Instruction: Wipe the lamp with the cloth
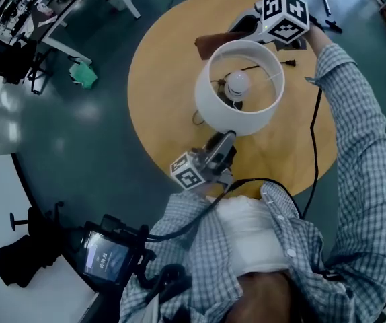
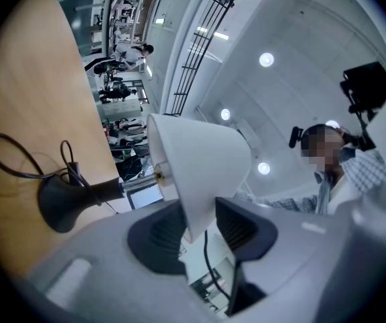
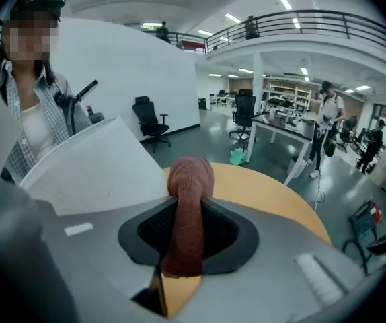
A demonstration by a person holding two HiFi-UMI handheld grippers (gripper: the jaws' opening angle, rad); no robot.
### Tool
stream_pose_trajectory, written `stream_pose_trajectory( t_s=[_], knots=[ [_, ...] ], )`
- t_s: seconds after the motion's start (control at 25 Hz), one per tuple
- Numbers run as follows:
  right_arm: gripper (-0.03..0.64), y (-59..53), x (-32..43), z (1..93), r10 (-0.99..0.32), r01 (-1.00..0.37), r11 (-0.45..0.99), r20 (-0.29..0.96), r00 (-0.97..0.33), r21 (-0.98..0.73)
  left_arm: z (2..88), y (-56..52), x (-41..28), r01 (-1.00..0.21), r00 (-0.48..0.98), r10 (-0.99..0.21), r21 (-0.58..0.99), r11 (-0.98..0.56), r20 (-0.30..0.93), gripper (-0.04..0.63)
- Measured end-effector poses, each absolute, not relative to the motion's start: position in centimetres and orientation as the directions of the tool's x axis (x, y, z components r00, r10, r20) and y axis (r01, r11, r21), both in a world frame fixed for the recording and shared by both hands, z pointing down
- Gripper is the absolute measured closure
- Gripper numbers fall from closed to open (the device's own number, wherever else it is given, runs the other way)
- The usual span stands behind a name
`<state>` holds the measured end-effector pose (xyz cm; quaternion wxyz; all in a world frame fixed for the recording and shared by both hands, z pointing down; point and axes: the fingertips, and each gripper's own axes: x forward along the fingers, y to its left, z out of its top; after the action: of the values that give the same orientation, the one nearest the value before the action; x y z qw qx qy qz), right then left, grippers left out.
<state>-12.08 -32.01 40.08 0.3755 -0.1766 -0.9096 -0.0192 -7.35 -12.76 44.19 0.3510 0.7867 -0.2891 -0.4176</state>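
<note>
The lamp (image 1: 213,110) stands on the round worktop (image 1: 159,99) between the 2 tools, with its white shade rim clamped in the left tool (image 2: 203,227). The right tool (image 3: 187,231), just beyond the shade, clenches the brown cloth (image 3: 187,194). Lay the cloth's protruding fold against the shade and stroke along it, keeping the left clamp firm enough to prevent tilting.

Dim bluish indoor light, ceiling lamps glaring, fisheye-warped dark edges
</note>
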Motion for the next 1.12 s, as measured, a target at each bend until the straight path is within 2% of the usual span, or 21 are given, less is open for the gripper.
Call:
stream_pose_trajectory(
  t_s=[0.16,0.32,0.44,0.6,0.84,1.0,1.12],
  knots=[
    [0.530,-31.1,-12.6,38.2,0.332,0.458,0.885,0.806,-0.490,-0.085,44.0,-12.9,-7.4,-0.160,0.481,-0.748,0.793,-0.588,-0.458,0.460],
    [0.531,-29.5,-13.9,37.2,0.276,0.588,0.805,0.924,-0.265,-0.072,44.5,-12.9,-7.7,-0.163,0.475,-0.754,0.797,-0.582,-0.454,0.460],
    [0.531,-27.5,-15.5,36.7,0.227,0.683,0.727,0.964,-0.137,-0.075,44.6,-12.9,-7.7,-0.163,0.473,-0.755,0.798,-0.581,-0.453,0.460],
    [0.531,-23.1,-18.2,36.3,0.178,0.811,0.581,0.983,-0.045,-0.068,44.5,-13.0,-7.7,-0.166,0.476,-0.754,0.795,-0.583,-0.453,0.459],
    [0.531,-15.9,-18.0,37.2,0.028,0.967,0.250,0.999,0.040,-0.046,44.2,-13.2,-7.6,-0.172,0.484,-0.752,0.793,-0.584,-0.448,0.459],
    [0.531,-11.9,-14.6,38.1,-0.035,0.993,0.059,0.993,0.109,-0.107,44.3,-13.5,-7.3,-0.178,0.490,-0.751,0.792,-0.583,-0.443,0.459],
    [0.531,-10.0,-13.2,38.0,-0.052,0.992,-0.011,0.990,0.129,-0.130,44.3,-13.6,-7.4,-0.180,0.485,-0.756,0.796,-0.579,-0.440,0.459]
  ],
)
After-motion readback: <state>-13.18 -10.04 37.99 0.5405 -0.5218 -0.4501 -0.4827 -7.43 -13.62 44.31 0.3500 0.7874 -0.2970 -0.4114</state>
